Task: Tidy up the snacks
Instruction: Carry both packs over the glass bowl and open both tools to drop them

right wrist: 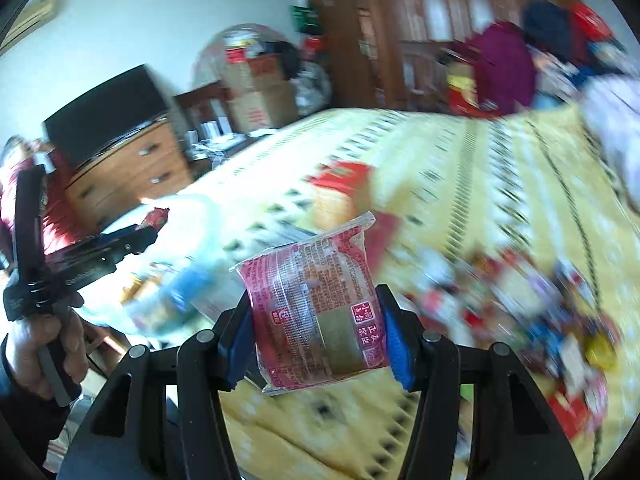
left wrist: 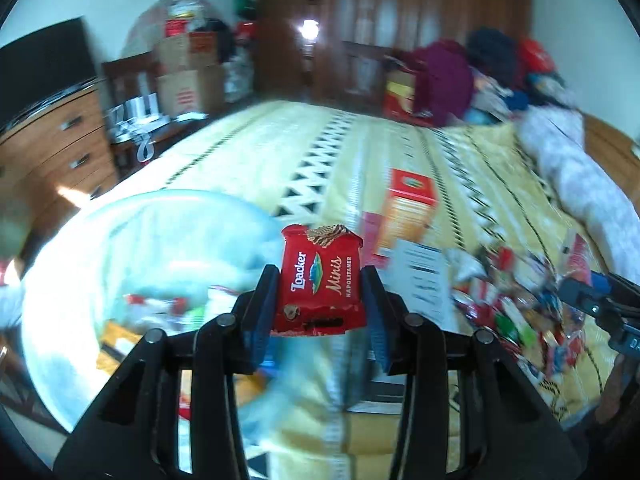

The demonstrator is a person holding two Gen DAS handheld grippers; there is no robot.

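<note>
Left wrist view: left gripper closed partway, blue-padded fingers pressed against both sides of a red Loacker Minis packet, held upright with its torn top edge pointing away from the camera. Beyond and left of the fingers, a clear plastic bag with blurred snack items inside, lying on the yellow patterned bedspread. Ahead and right of the fingers, an orange and red box standing on the bed, a white printed sheet just nearer. Farther right, a blurred pile of small wrapped snacks spread over the bedspread, and at the right edge the other gripper, only partly in frame. Right wrist view: right gripper closed partway, blue fingers clamped on both sides of a pink wrapped snack pack with printed text, tilted slightly, raised above the bed. Left of the fingers, the left gripper held in a hand, red packet at its tip over the clear bag. Ahead of the fingers, the orange and red box, blurred. Right of the fingers, the scattered snack pile on the bedspread, too blurred to tell items apart.
</note>
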